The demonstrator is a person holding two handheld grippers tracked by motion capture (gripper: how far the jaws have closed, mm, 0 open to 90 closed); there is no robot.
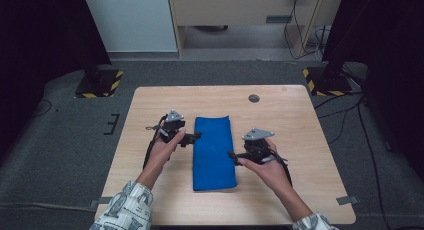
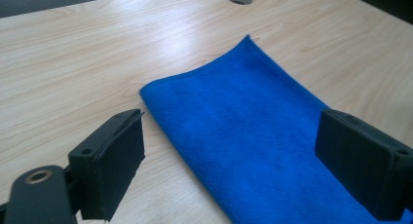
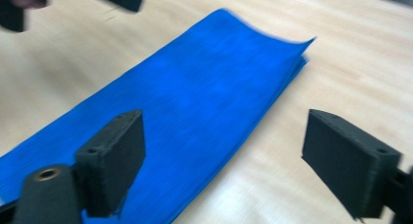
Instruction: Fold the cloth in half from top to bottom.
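Blue cloth (image 1: 214,152): folded into a long strip, lying flat at the middle of the wooden counter (image 1: 290,120). Left hand-held gripper (image 1: 192,137): sitting at the cloth's left edge, jaws spread wide, gripping nothing. Right hand-held gripper (image 1: 234,156): sitting at the cloth's right edge, jaws likewise spread, gripping nothing. Round hole (image 1: 254,98): lying in the counter beyond the cloth.
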